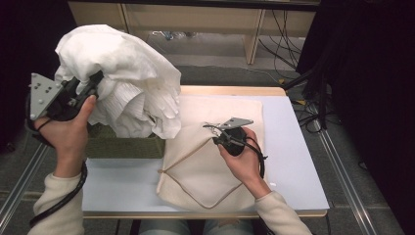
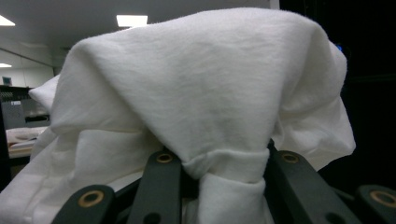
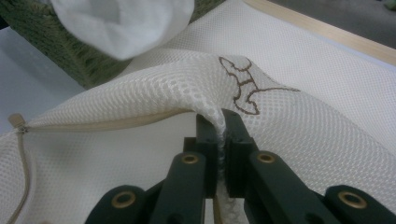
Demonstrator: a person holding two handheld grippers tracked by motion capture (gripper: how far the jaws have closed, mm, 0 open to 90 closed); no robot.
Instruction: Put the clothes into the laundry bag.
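Two hand-held grippers grip things: the left hand-held gripper (image 1: 90, 84), at ten o'clock, pinches a white cloth (image 1: 132, 78); the right hand-held gripper (image 1: 211, 128) pinches the mesh bag (image 1: 205, 171) on the worktop (image 1: 293, 161).

the worktop (image 1: 298, 161) is pale blue-white with a light wooden edge, and it stands on a grey floor (image 1: 220, 73). metal rails (image 1: 342, 171) run along the floor on both sides of it. behind the worktop is a light wooden shelf unit (image 1: 254, 29), and black cables (image 1: 286, 39) hang and lie near its right end. dark curtains (image 1: 362, 73) close the room at the right and also at the far left. in the left gripper view, a white ceiling with bright rectangular lamps (image 2: 131, 20) is seen.
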